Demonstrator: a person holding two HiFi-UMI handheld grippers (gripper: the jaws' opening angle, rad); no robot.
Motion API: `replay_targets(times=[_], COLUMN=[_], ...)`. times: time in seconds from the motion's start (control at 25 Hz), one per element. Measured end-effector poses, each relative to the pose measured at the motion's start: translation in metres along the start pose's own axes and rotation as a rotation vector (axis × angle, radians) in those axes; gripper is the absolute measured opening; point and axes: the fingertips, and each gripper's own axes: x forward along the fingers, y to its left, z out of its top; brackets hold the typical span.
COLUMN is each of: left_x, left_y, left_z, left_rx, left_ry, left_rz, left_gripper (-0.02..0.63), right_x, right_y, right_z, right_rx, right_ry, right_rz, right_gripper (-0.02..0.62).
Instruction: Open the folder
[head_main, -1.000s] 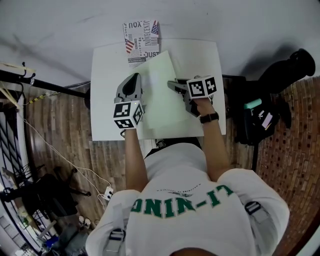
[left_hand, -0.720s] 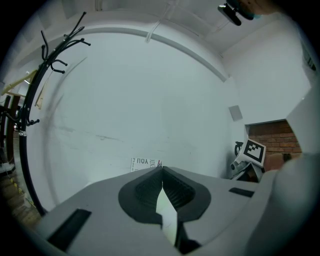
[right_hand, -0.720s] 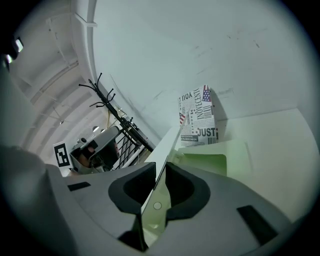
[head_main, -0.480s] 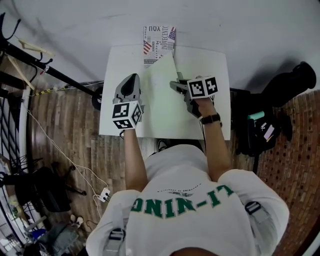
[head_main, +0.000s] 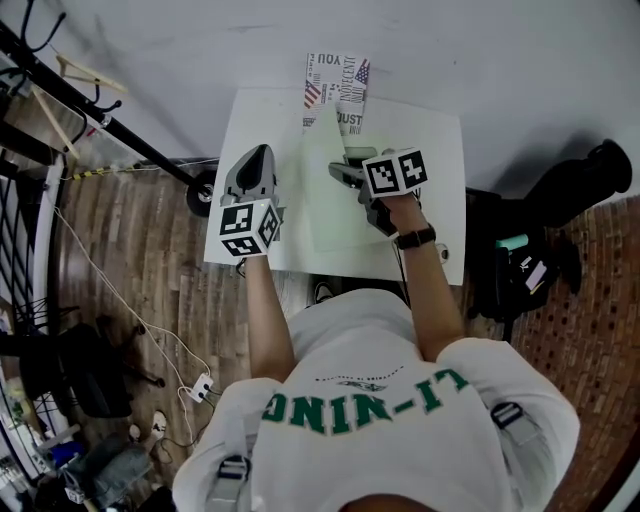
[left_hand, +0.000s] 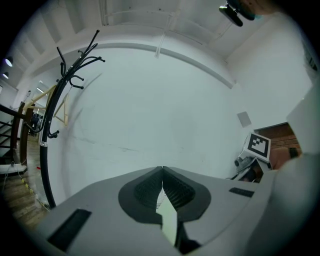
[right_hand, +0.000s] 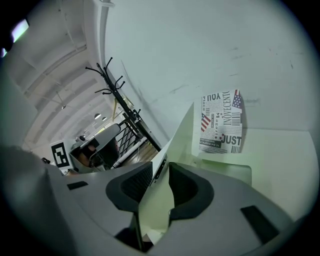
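Folder: a pale green folder (head_main: 345, 215) lies on the white table (head_main: 440, 150), in front of the person and between the two grippers.
Cover: the folder's cover (head_main: 322, 135) is tilted up off the lower leaf, with its corner pointing toward the wall.
Right gripper: the right gripper (head_main: 338, 170) is angled down over the folder. In the right gripper view the cover (right_hand: 182, 130) runs between the jaws of the right gripper (right_hand: 162, 165). It lies along the left pad and a gap shows at the other pad, and the jaws are opening.
Left gripper: the left gripper (head_main: 258, 152) is held level, left of the folder and apart from it in the head view. In the left gripper view the tips of the left gripper (left_hand: 162, 170) meet, clamped on a pale green strip (left_hand: 167, 220). I cannot tell whether that strip belongs to the folder.
Printed sheet: a newsprint-pattern sheet (head_main: 337, 85) lies at the table's far edge, just beyond the folder.
Coat rack: a black coat rack (left_hand: 65, 75) stands by the wall, left of the table.
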Motion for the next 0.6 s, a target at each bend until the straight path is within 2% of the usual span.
replay_targets(times=[0.6], left_x=[-0.033], left_y=[0.036], left_z=[0.006], left_rx=[-0.012], left_ry=[-0.021], left_rz=[0.088], left_gripper=[0.014], right_x=[0.040], right_y=[0.057], right_z=[0.007], right_rx=[-0.089], right_ry=[0.041], right_rz=[0.007], right_gripper=[0.208])
